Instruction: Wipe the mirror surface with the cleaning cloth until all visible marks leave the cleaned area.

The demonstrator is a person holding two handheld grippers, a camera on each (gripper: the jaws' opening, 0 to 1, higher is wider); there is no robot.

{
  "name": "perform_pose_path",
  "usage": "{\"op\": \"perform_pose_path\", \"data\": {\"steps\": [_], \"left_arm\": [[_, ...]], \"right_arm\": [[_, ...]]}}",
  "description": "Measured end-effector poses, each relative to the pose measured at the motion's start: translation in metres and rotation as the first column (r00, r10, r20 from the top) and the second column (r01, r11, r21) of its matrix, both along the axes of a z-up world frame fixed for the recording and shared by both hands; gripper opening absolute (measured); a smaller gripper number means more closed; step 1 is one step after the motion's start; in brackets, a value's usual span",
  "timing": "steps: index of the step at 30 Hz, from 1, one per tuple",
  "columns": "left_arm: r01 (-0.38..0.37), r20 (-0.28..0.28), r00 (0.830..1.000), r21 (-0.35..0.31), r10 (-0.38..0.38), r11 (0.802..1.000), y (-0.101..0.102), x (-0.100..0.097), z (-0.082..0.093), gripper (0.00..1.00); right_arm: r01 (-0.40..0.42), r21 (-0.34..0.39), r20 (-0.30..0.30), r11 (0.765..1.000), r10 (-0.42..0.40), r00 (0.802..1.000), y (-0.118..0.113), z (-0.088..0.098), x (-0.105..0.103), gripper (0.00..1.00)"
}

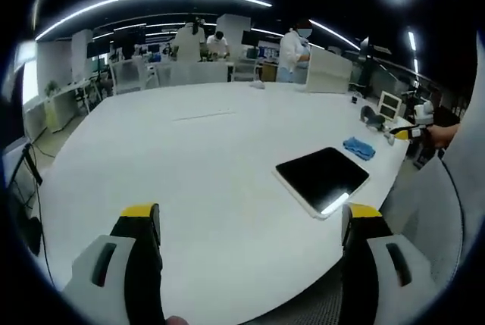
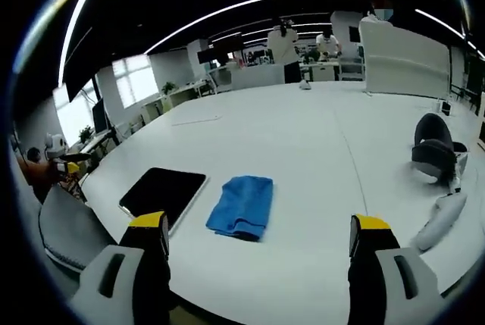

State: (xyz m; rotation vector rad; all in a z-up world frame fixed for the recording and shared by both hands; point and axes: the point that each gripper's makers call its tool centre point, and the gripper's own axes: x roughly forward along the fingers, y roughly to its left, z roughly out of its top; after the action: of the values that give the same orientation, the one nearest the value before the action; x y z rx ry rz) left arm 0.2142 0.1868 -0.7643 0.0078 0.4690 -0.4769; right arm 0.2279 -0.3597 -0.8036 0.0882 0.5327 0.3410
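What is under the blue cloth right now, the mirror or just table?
The blue cloth lies folded on the bare white table, beside the mirror and not overlapping it. Whatever sits beneath its folds is covered.

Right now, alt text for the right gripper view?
A folded blue cleaning cloth lies on a white table beside a dark mirror, apart from it. The right hand-held gripper is open and empty above the table's near edge; people stand far behind.

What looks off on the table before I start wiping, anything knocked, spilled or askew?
Nothing stands out. The mirror lies flat near the table edge, the blue cleaning cloth sits loosely folded beside it, apart. Both grippers, left and right, are open and empty. No spill visible.
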Motion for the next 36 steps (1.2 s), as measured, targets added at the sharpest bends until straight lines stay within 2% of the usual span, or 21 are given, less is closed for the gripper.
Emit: {"op": "perform_pose_path", "data": {"steps": [9,12,14,18,22,25,30,36], "left_arm": [[-0.003,0.01,1.0,0.012,0.003,1.0,-0.011,-0.005,0.011,0.99],[-0.022,0.018,1.0,0.036,0.021,0.999,-0.007,-0.006,0.012,0.99],[-0.034,0.014,0.999,0.013,0.034,0.999,-0.007,-0.006,0.014,0.99],[-0.041,0.021,0.999,0.012,0.041,0.999,-0.008,-0.008,0.018,0.99],[-0.041,0.019,0.999,0.014,0.041,0.999,-0.003,-0.007,0.014,0.99],[-0.052,0.007,0.999,-0.009,0.052,0.999,-0.004,-0.007,0.014,0.99],[-0.052,0.016,0.999,-0.005,0.052,0.999,0.001,-0.003,0.013,0.99],[-0.046,0.027,0.999,-0.012,0.046,0.999,0.005,-0.004,0.011,0.99]], "right_arm": [[0.002,0.012,-0.005,1.0,-0.002,1.0,-0.005,0.001,0.006,0.98],[-0.01,0.0,0.007,1.0,0.01,1.0,-0.002,0.001,0.008,0.98],[-0.015,-0.012,0.03,1.0,0.016,0.999,-0.002,0.004,0.009,0.98],[-0.009,0.005,0.021,1.0,0.009,1.0,-0.004,0.004,0.007,0.98],[-0.003,0.001,0.02,1.0,0.003,1.0,-0.011,0.003,0.007,0.98],[0.002,0.004,0.012,1.0,-0.002,1.0,-0.015,0.001,0.008,0.98],[0.005,0.012,0.017,1.0,-0.005,1.0,-0.016,0.006,0.011,0.98],[0.0,0.019,0.008,1.0,0.0,1.0,-0.013,0.001,0.013,0.98]]}}
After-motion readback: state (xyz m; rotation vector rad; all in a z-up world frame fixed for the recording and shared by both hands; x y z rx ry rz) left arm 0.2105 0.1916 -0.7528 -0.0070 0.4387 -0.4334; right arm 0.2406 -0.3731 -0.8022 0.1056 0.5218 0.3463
